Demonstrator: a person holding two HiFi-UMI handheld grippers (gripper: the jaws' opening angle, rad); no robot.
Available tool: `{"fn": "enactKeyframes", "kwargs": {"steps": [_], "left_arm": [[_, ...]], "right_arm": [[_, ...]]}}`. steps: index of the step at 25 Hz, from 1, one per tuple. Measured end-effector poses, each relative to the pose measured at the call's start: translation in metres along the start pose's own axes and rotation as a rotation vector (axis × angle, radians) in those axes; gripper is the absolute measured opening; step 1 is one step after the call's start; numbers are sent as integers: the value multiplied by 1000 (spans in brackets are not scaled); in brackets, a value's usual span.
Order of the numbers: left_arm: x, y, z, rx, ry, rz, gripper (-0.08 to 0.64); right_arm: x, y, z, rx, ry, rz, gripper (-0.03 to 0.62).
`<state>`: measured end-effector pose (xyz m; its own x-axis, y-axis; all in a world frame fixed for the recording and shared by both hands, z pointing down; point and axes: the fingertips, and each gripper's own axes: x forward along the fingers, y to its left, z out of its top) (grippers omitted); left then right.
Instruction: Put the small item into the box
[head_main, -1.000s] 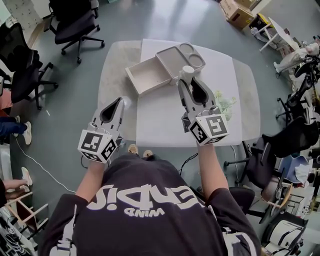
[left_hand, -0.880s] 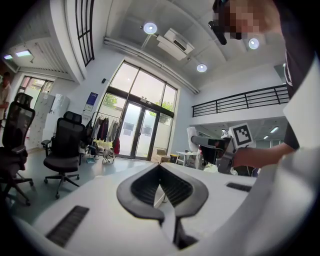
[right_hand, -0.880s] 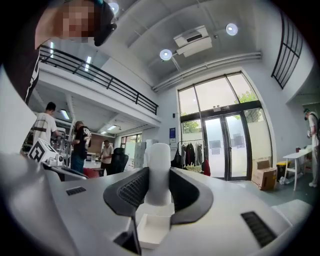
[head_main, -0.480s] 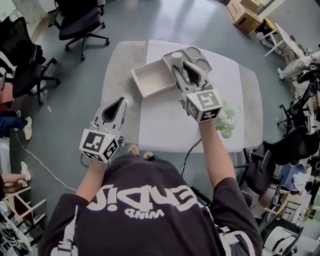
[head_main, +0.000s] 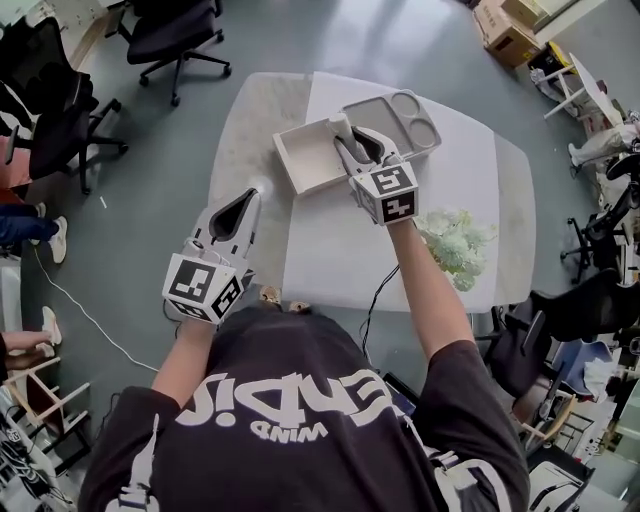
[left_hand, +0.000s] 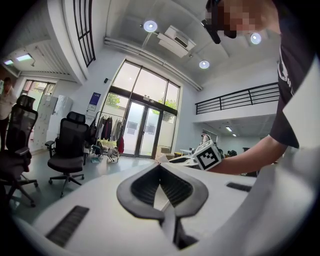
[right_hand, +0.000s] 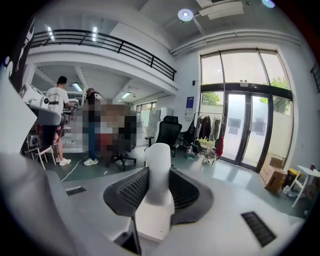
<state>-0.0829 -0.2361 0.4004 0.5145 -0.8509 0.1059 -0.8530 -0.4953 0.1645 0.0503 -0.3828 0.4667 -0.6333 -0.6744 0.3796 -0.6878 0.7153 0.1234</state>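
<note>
The small item (head_main: 339, 124) is a white cylinder on a squarish base, also filling the middle of the right gripper view (right_hand: 158, 172). My right gripper (head_main: 344, 132) is shut on it and holds it over the near right corner of the open white box (head_main: 305, 160). The box lies on the table's far left part, with nothing visible inside. My left gripper (head_main: 255, 190) hovers over the table's left edge, shut, with nothing between its jaws (left_hand: 160, 166). In the left gripper view the right gripper's marker cube (left_hand: 208, 156) shows beyond the jaws.
A grey compartment tray (head_main: 402, 112) sits just right of the box. A pale green bunch (head_main: 455, 240) lies at the right of the white table (head_main: 340, 250). Office chairs (head_main: 172, 30) stand on the floor to the left and behind. People stand far off (right_hand: 59, 120).
My right gripper has carried the white item left and farther away, from over the grey tray to the box's right corner. The left gripper has hardly moved.
</note>
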Motion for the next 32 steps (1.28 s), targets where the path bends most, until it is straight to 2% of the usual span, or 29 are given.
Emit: {"fn": "enactKeyframes", "kwargs": {"steps": [17,22,32], "left_arm": [[10,23,-16,-31,53,32,9],[4,34,-19,-39,66,52,9],[-1,47,-26,-54,82,71,9]], "right_arm": [[93,23,-115,-31,345,133,143],[109,31,-135,-69,442,178,143],[126,38,-156,-134,597,211,143]]}}
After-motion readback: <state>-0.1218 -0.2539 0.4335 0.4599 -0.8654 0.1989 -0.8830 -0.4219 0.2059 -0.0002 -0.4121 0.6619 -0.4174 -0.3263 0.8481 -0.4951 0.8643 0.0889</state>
